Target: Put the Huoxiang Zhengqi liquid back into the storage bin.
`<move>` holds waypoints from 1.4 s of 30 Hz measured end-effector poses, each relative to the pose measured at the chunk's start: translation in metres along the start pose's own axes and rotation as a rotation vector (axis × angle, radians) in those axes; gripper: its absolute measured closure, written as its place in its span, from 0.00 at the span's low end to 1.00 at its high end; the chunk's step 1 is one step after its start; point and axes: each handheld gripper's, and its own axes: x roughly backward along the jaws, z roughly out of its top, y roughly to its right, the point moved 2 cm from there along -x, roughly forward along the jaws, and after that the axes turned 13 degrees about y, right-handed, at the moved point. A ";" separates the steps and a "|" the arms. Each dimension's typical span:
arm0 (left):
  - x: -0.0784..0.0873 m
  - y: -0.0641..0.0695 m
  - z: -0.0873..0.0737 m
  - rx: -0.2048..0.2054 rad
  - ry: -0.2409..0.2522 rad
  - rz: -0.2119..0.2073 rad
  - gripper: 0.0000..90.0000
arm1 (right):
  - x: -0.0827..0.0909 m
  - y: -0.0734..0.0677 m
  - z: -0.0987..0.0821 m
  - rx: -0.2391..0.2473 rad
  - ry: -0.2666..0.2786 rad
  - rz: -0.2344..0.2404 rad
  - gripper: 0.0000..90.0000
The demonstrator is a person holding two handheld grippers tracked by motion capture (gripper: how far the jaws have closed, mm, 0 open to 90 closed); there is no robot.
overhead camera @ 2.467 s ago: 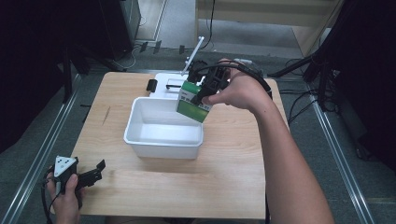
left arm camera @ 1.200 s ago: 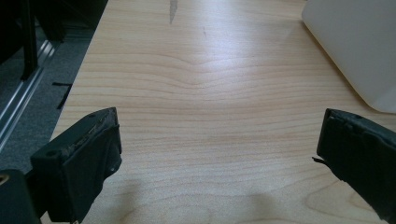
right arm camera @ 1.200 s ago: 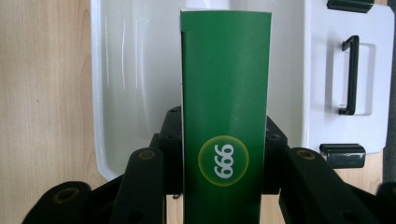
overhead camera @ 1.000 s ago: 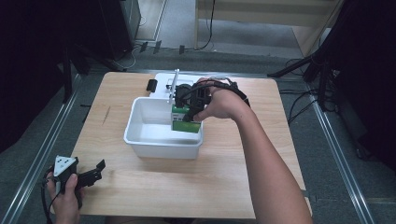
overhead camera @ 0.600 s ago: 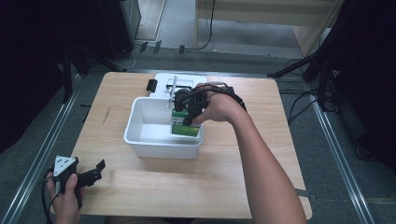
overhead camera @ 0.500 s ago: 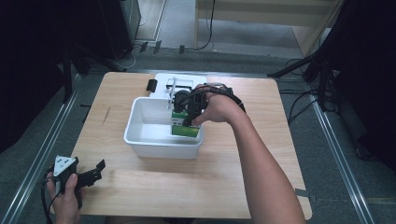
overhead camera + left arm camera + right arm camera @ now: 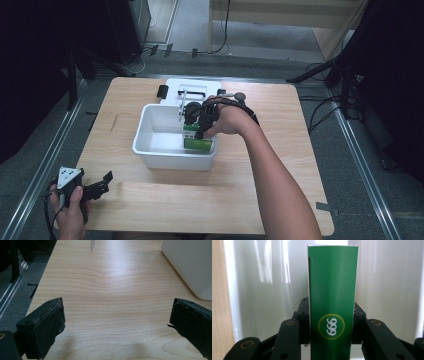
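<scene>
A green carton [image 7: 332, 302] with a round "999" mark stands between the black jaws of my right gripper [image 7: 331, 322], which is shut on it. In the high view the right gripper [image 7: 197, 131] holds the green carton [image 7: 197, 144] low inside the white tub [image 7: 150, 145], at the tub's right end. My left gripper [image 7: 102, 181] rests at the table's front left corner, held by a hand. Its jaws stand wide apart over bare wood, so the left gripper [image 7: 116, 315] is open with nothing in it.
A white lid [image 7: 192, 90] with a black handle lies flat behind the tub, and a small black object [image 7: 162, 91] sits beside it. The white tub's wall [image 7: 190, 262] shows at the upper right of the left gripper view. Metal rails run along both table sides.
My right gripper has carried the green carton from above the tub's right rim down into the tub. The left gripper has stayed still.
</scene>
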 end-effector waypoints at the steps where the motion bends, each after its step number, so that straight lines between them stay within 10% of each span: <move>1: 0.000 0.000 0.000 -0.001 0.000 0.000 0.01 | -0.002 0.000 0.000 0.001 -0.002 0.003 0.71; 22: 0.000 0.000 0.000 -0.005 -0.001 -0.001 0.01 | 0.002 0.003 -0.004 -0.068 0.013 -0.010 0.62; 42: 0.000 0.001 0.000 -0.004 -0.001 0.002 0.01 | 0.042 0.007 -0.009 -0.288 0.118 -0.127 0.33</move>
